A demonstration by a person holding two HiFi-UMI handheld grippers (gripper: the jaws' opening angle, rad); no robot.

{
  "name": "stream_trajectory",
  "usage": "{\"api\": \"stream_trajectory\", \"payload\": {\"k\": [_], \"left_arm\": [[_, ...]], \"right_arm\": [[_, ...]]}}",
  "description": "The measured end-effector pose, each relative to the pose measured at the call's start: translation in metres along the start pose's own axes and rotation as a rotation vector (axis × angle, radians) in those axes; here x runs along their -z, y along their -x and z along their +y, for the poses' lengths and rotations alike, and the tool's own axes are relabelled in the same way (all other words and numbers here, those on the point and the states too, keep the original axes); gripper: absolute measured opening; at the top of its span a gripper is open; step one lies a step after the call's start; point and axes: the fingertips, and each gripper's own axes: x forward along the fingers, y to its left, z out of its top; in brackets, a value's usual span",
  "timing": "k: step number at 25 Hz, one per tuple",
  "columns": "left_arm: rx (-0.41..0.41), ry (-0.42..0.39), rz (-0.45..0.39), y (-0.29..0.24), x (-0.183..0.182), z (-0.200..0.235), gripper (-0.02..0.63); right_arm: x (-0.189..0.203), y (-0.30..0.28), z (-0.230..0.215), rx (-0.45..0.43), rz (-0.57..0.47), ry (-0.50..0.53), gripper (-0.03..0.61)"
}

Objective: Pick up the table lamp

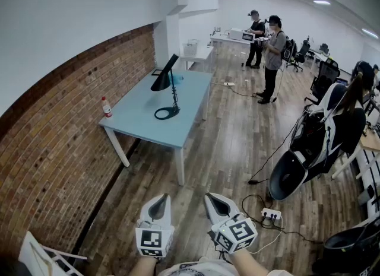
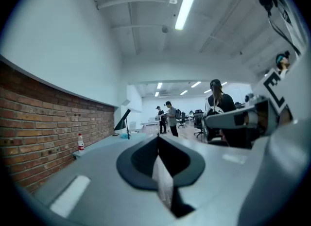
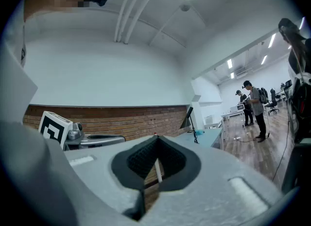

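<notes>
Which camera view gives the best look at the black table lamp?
The head view: the black table lamp, with ring base, thin stem and slanted shade, stands whole on the light blue table. The left gripper view shows the lamp small and distant; in the right gripper view the lamp is similarly small.

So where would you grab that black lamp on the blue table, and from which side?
Probably the thin stem of the table lamp, above its flat ring base: slim enough for the jaws, nearly upright. Come from the open aisle side of the table, away from the brick wall, below the slanted shade.
</notes>
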Motion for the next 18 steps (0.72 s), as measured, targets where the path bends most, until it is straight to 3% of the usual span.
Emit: {"api": "stream_trajectory", "payload": {"k": [8, 18], "left_arm": [[-0.002, -0.001, 0.028, -0.038, 0.007, -0.047, -0.008], [-0.020, -0.015, 0.051, -0.060, 0.003, -0.070, -0.008]], "right_arm": [[0.004, 0.013, -0.056, -0.020, 0.014, -0.023, -0.002], [-0.001, 0.022, -0.087, -0.044, 0.006, -0.040, -0.002]]}}
